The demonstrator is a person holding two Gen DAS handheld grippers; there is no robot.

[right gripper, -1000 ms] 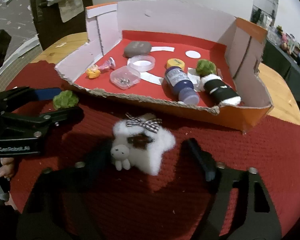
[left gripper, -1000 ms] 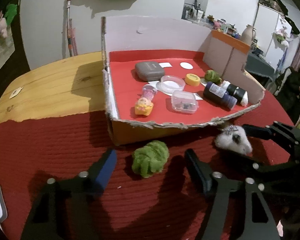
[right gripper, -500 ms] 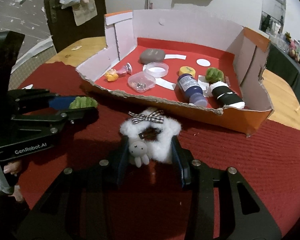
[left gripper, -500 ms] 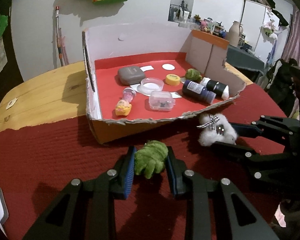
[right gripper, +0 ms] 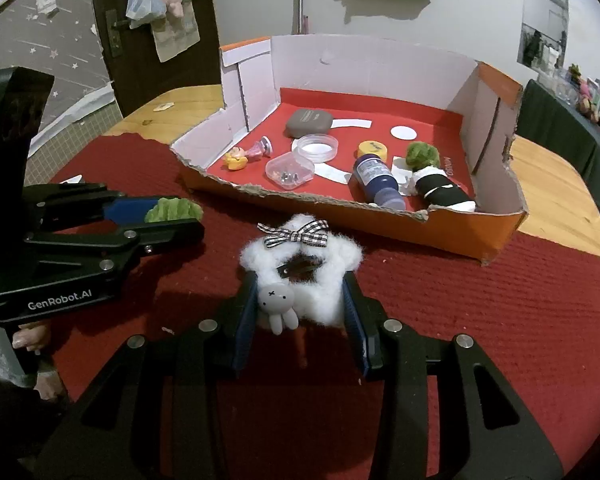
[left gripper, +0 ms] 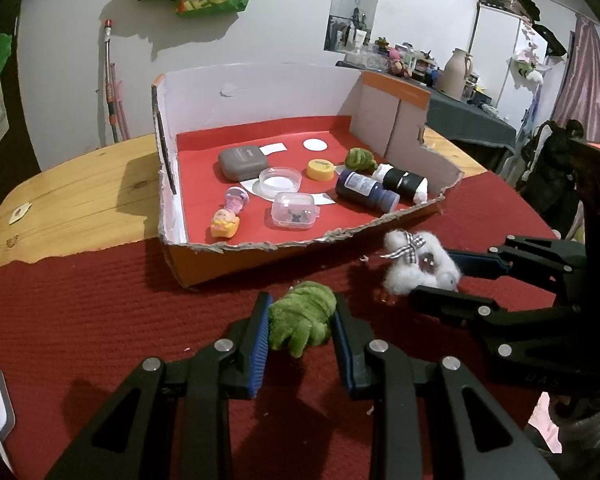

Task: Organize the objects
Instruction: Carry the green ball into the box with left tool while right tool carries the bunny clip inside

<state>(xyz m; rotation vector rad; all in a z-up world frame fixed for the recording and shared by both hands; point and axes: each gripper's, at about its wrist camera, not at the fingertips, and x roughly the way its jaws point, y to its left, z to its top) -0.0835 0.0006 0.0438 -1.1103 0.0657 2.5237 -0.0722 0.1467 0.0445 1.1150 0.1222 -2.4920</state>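
Nearest, the left gripper (left gripper: 300, 330) has just closed on the green scrunchie (left gripper: 302, 316), pads pinching it. Right of it, the right gripper (right gripper: 300, 314) has likewise just closed on the white clip (right gripper: 300, 264). Both sit close over the red cloth (right gripper: 500, 320), probably bound for the box (right gripper: 380, 216) beyond, where similar small items already lie.

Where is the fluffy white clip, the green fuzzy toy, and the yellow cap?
white clip (right gripper: 300, 276), right wrist view, fluffy middle.
green toy (left gripper: 302, 314), left wrist view, its body.
yellow cap (left gripper: 320, 169), left wrist view, its top.
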